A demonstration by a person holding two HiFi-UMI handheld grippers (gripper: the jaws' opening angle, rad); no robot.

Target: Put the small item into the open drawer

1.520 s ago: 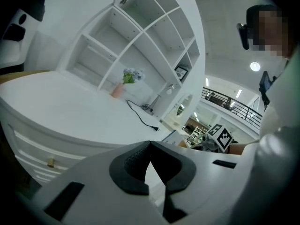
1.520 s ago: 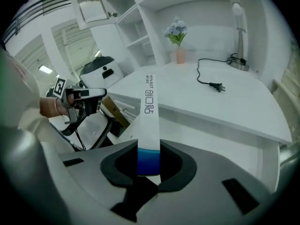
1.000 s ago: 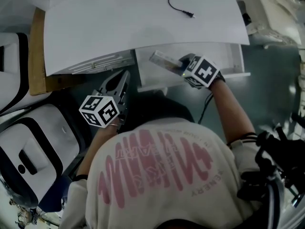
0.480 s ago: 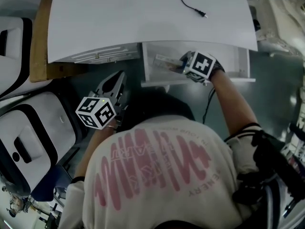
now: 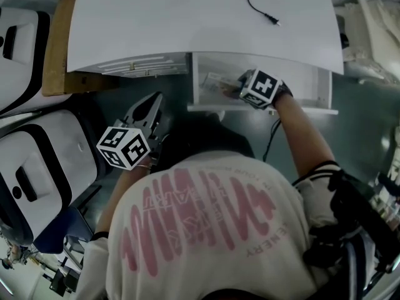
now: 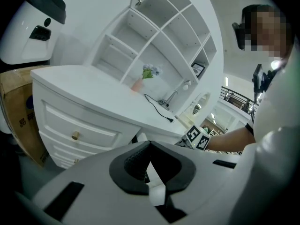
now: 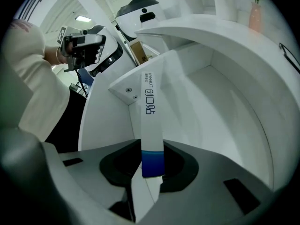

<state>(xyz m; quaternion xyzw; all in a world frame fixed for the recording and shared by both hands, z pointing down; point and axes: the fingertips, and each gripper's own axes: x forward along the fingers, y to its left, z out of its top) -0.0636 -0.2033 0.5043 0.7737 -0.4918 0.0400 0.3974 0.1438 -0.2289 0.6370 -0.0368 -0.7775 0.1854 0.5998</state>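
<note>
— Where is the small item at this moment?

— It is a slim white box (image 7: 151, 121) with a blue end, and it stands between the jaws of the right gripper (image 7: 151, 158). The blue end sits between the two pads and the long white part with the printing sticks out ahead, toward a corner of the open drawer (image 7: 220, 107).

— So the jaws pinch it?

— Yes, both pads lie against the blue end. They have just been opening a little, but the box is between them and they touch it on both sides.

— And from the head view?

— There the right gripper (image 5: 234, 87) reaches down into the open drawer (image 5: 300, 80), in its left part. The slim white box (image 5: 215, 82) lies inside the drawer's outline. If it touches the bottom, I cannot tell.

— What about the other one?

— The left gripper (image 5: 152, 105) hangs in front of the white desk (image 5: 187, 24), well apart from the drawer, to its left. In the left gripper view its tips (image 6: 149, 144) are pressed together and nothing is between them.

— Anything on the desk?

— A black cable (image 5: 259, 5) lies on top.
</note>
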